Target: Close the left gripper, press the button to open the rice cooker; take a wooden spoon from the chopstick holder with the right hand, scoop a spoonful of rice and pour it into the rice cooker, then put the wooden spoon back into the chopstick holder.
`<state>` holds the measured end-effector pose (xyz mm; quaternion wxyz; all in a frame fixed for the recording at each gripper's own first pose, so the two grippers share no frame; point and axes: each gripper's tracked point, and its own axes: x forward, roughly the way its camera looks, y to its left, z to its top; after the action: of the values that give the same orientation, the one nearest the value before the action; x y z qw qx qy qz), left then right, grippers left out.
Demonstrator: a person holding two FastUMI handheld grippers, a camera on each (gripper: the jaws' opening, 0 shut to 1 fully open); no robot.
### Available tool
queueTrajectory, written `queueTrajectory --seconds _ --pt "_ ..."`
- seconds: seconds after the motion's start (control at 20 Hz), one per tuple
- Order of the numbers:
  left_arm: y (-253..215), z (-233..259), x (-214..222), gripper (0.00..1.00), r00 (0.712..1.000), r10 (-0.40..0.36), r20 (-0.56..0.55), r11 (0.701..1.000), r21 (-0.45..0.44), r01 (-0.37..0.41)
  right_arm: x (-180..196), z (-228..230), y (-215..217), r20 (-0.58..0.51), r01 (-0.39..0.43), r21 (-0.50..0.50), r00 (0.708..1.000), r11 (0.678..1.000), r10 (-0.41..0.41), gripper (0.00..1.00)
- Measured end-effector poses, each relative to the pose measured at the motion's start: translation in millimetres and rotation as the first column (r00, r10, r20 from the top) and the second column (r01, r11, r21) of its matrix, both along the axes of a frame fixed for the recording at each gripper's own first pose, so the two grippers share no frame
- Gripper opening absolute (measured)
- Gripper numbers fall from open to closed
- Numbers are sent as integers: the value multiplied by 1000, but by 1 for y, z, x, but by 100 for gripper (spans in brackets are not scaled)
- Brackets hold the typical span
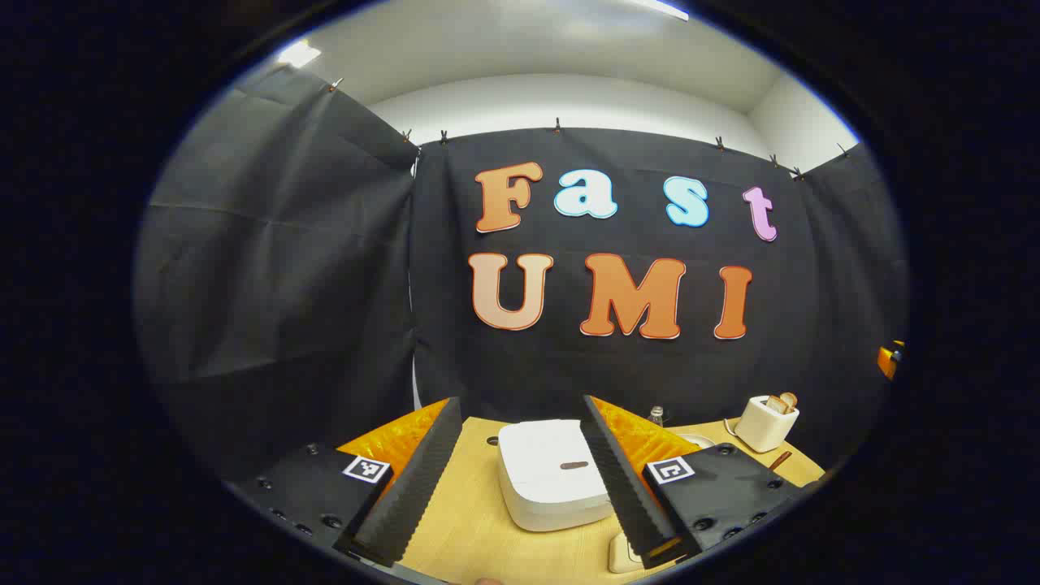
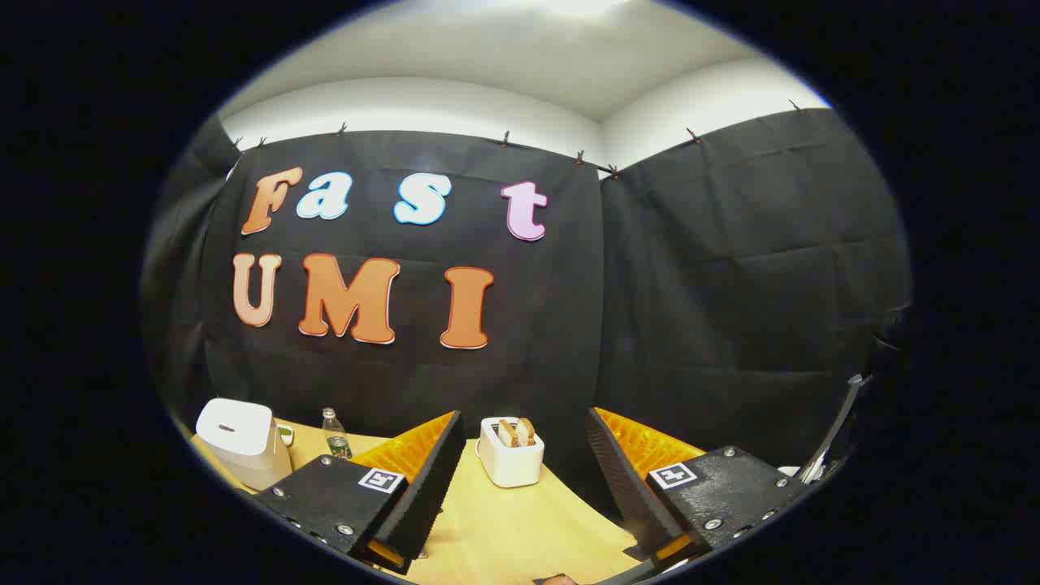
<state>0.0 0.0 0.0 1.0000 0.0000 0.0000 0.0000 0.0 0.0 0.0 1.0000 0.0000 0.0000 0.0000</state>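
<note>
Wooden table (image 1: 467, 520) backed by black cloth. Left gripper (image 1: 520, 479) released, fingers spread around the closed white rice cooker (image 1: 552, 479), not touching. Right gripper (image 2: 520, 487) released, empty; toaster (image 2: 509, 451) beyond, small bottle (image 2: 333, 435) further left. No legible labels.

Left gripper (image 1: 520, 479) fingers spread wide before the rice cooker (image 1: 552, 475).

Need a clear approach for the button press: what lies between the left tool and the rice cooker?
In the left gripper view, bare wooden table lies between the open left tool and the closed rice cooker.
</note>
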Motion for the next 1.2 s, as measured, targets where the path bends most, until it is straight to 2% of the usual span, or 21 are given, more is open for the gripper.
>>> queueTrajectory --seconds 0.25,0.3,0.5,0.7,0.75,0.8,0.95,1.0,1.1,1.2 --pt "41 18 5 97 998 36 44 999 5 -36 -14 10 31 -1 -37 22 999 999 37 95" --pt "45 24 6 99 998 42 56 999 12 -43 -15 9 34 -2 -36 22 999 999 36 95" --pt "44 22 7 100 998 28 56 999 29 -30 -20 14 30 5 -19 7 1000 1000 19 96" --pt "44 24 7 99 998 22 63 999 22 -23 -25 17 25 2 -11 35 1000 999 11 96" --pt "43 24 7 99 998 17 63 1000 19 -18 -25 18 24 2 -7 35 1000 999 7 100" --pt "42 25 7 100 998 13 61 1000 16 -14 -24 19 22 3 -1 34 1000 999 1 96" --pt "42 22 6 100 999 -3 49 1000 0 3 -24 21 22 7 -2 27 1000 1000 2 96" --pt "41 22 7 100 999 -9 44 1000 -5 9 -25 20 24 6 -6 26 1000 1000 5 99" --pt "41 22 7 100 999 -17 37 1000 -9 17 -25 18 25 2 -5 21 1000 1000 5 96" --pt "42 21 8 100 999 -14 31 1000 4 14 -25 16 24 -6 -3 19 1000 1000 3 100"
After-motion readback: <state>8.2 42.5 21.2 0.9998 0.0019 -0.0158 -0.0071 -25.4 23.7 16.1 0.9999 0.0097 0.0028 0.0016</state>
